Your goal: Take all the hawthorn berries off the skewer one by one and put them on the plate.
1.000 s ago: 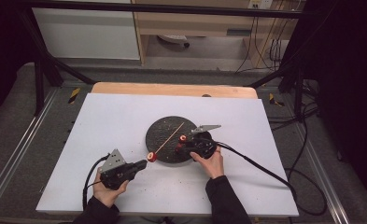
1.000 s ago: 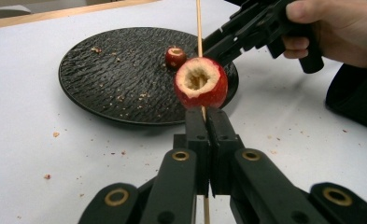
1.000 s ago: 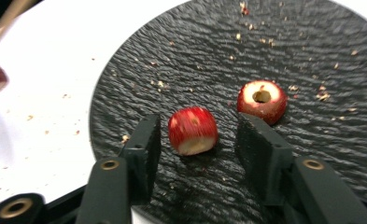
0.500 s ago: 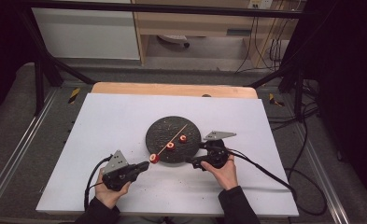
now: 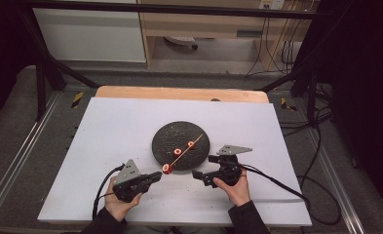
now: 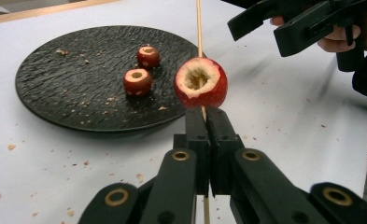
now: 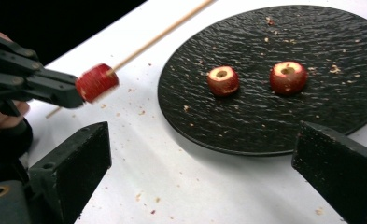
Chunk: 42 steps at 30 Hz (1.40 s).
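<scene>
My left gripper (image 6: 204, 119) is shut on the near end of a thin wooden skewer (image 6: 199, 23). A cored red fruit (image 6: 201, 83) is threaded on the skewer just beyond the jaws. In the high view the left gripper (image 5: 156, 176) holds the skewer (image 5: 186, 148) slanting over the black plate (image 5: 167, 136). Two smaller cored red fruits (image 7: 223, 80) (image 7: 288, 77) lie on the plate (image 7: 265, 126). My right gripper (image 7: 209, 163) stands open and empty just off the plate's near edge, right of the skewered fruit (image 7: 97, 81). The right gripper (image 5: 197, 174) faces the left one.
Crumbs are scattered on the plate and on the white tabletop (image 5: 111, 126). A wooden board edge (image 5: 179, 92) runs along the table's far side. Cables trail from both grippers toward the near edge and the right.
My right gripper has drawn back from over the plate toward the near edge, open. The two loose fruits stay on the plate. The left gripper has barely shifted with the skewer.
</scene>
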Each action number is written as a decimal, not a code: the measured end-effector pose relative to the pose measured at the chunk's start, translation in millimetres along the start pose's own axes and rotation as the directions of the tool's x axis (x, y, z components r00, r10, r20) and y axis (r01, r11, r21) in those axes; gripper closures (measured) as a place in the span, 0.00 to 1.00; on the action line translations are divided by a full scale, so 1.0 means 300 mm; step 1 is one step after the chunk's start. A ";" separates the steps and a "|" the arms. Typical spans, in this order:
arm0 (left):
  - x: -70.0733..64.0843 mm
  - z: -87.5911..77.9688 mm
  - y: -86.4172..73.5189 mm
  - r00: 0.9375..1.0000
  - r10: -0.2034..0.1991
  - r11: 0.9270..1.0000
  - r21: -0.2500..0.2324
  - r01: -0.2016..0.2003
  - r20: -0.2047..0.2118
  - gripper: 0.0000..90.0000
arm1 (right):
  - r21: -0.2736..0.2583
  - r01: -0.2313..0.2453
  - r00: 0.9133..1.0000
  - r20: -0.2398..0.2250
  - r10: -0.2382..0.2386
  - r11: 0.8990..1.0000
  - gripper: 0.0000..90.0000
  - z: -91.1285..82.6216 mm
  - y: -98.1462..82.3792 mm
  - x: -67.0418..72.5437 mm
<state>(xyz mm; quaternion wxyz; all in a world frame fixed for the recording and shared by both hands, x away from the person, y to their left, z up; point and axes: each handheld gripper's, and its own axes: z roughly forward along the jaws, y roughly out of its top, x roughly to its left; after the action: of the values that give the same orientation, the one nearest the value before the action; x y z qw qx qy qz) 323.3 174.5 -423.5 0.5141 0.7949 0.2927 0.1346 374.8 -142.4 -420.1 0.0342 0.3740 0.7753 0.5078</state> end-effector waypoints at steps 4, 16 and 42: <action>-0.020 0.020 0.007 1.000 0.010 1.000 0.003 -0.010 0.014 0.98 | -0.011 -0.015 0.999 -0.030 0.014 1.000 0.07 0.002 -0.002 0.006; -0.071 0.068 0.017 0.998 0.037 0.999 0.013 -0.038 0.050 0.98 | -0.013 -0.036 0.994 -0.106 0.034 0.999 0.13 0.031 -0.017 0.028; -0.104 0.099 0.013 0.995 0.058 0.998 0.032 -0.061 0.087 0.98 | 0.063 0.033 0.966 -0.258 -0.016 0.997 0.64 0.061 -0.028 0.061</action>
<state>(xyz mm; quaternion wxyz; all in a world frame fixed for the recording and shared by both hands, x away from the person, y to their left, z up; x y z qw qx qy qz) 315.1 132.5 -430.2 0.5080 0.8173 0.2487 0.1105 365.1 -118.8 -429.7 -0.0729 0.2962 0.7942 0.5255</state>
